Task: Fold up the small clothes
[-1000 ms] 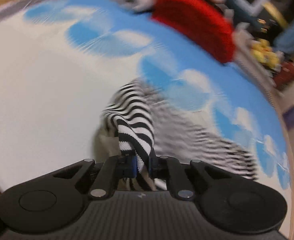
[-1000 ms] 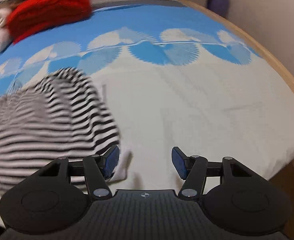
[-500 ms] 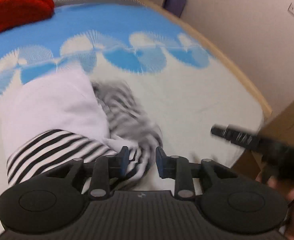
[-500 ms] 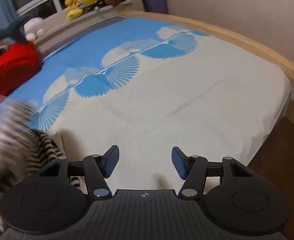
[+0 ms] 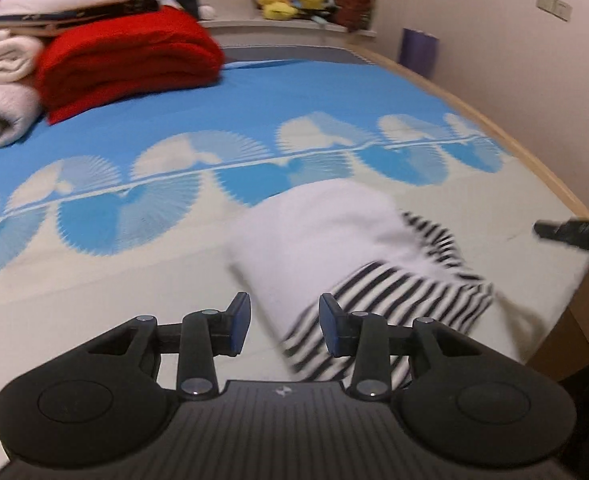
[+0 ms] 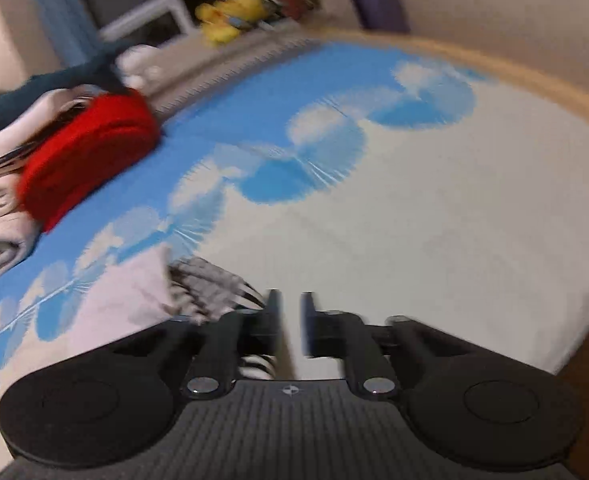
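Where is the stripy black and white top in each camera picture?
Left wrist view: the striped top lies lower right of middle, just beyond the left gripper.
Right wrist view: it is at lower left, blurred, beside the right gripper.
Shared landmark: the red folded blanket.

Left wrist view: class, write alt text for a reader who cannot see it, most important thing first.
The open left gripper hovers over a striped black-and-white garment, folded so its white inside shows, on a blue-and-white bed sheet. A red folded blanket and white towels sit at the far left.
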Available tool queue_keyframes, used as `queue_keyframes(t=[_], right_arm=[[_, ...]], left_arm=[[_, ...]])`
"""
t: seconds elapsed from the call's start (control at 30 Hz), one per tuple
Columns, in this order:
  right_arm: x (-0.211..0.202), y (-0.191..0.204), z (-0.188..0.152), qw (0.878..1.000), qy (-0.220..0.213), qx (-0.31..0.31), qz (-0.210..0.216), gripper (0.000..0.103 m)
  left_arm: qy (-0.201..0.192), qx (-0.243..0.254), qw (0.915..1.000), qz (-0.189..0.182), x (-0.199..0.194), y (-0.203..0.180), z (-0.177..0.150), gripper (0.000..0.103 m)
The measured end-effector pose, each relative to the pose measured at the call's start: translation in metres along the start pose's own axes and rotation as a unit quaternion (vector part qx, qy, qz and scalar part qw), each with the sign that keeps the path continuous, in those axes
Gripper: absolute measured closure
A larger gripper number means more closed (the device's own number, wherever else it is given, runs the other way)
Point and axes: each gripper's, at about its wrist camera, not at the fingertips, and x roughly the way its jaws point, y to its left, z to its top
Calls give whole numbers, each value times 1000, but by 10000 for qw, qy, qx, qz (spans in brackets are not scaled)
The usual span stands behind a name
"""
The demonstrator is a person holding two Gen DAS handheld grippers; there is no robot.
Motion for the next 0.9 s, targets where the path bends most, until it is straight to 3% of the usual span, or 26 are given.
queue_keyframes(t=[0.13, 0.17, 0.2, 0.23, 0.27, 0.43, 0.57, 0.63, 0.67, 0.73, 0.87, 0.9], right_arm=[[16, 22, 0, 9971, 246, -454, 566, 95], [24, 27, -2, 9949, 449, -572, 699, 92], [31, 32, -5, 9924, 642, -692, 788, 89], [38, 37, -8, 9901, 794, -821, 812, 79], [45, 42, -11, 9883, 908, -961, 758, 71], [80, 62, -15, 9812, 1256, -1300, 680, 59], [99, 75, -26, 9746, 1647, -1400, 594, 57], [103, 86, -33, 9695, 1659, -1709, 573, 61], [102, 91, -37, 9664, 1624, -1912, 560, 82], [97, 92, -39, 9655, 1574, -2004, 540, 103], [64, 66, -16, 9847, 868, -1303, 771, 103], [54, 54, -9, 9895, 680, -1015, 770, 103]], left_arm=[[-101, -773, 9968, -162, -5, 41, -34, 61], [124, -980, 9951, -110, 3, 44, -39, 62], [383, -1203, 9920, 15, 7, 44, -38, 63], [306, -1322, 9907, -45, 6, 44, -36, 63], [160, -1379, 9902, -145, 4, 44, -32, 63], [76, -1342, 9907, -195, 12, 42, -25, 62], [181, -1367, 9901, -267, 17, 46, -29, 62], [203, -1378, 9898, -288, 19, 47, -30, 62], [221, -1410, 9893, -301, 20, 49, -30, 62], [251, -1517, 9876, -330, 22, 51, -31, 62], [312, -1602, 9850, -567, 28, 48, -30, 58], [329, -1587, 9849, -609, 30, 45, -29, 53]])
